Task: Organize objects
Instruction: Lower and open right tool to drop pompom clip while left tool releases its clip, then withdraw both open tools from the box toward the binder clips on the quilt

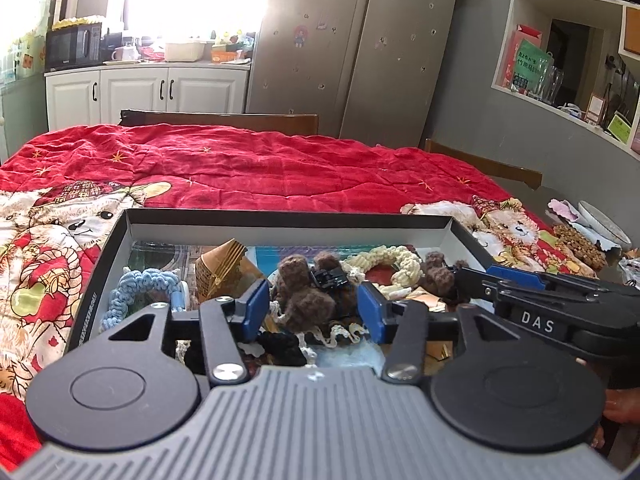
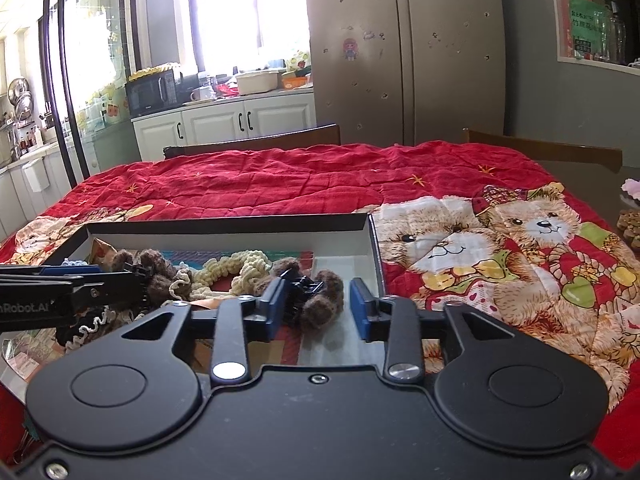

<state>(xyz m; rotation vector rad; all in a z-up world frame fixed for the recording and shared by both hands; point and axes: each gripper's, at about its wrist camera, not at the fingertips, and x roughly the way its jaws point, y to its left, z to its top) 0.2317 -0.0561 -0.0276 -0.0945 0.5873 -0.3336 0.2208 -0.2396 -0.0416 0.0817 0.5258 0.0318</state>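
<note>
1. Landmark: open black box [image 1: 96, 280] on the red bear-print quilt [image 1: 280, 168]. All task items sit inside it, presumably as the collection bin for sorting.
2. Left gripper [image 1: 312, 312]: blue pads spread, nothing pinched. It hovers over the box's near half, straddling a brown fuzzy hair claw [image 1: 308, 300]. Judgement: lined up to grab it.
3. Right gripper [image 2: 316, 308]: pads also apart, no grip. It hangs over the box's right end, with a second brown fuzzy claw [image 2: 320, 300] between the pads. Contact can't be confirmed.
4. Also in the box: blue braided scrunchie [image 1: 136, 292] at the left end, cream chenille scrunchie [image 1: 392, 260] toward the back right, folded tan paper packet [image 1: 224, 264] back centre, black scrunchie [image 1: 280, 344] and lace-trim piece at the near edge.
5. Both tools work the same box at once, so collision risk is real; their tips sit close together.
6. Readable text: "DAS" on the right gripper body in the left view; "nRobot.AI" (cut off) on the left gripper in the right view. White lettering on the box side is unreadable. Fridge [image 2: 400, 40] stickers and the green sign on the shelf are too small to read.
</note>
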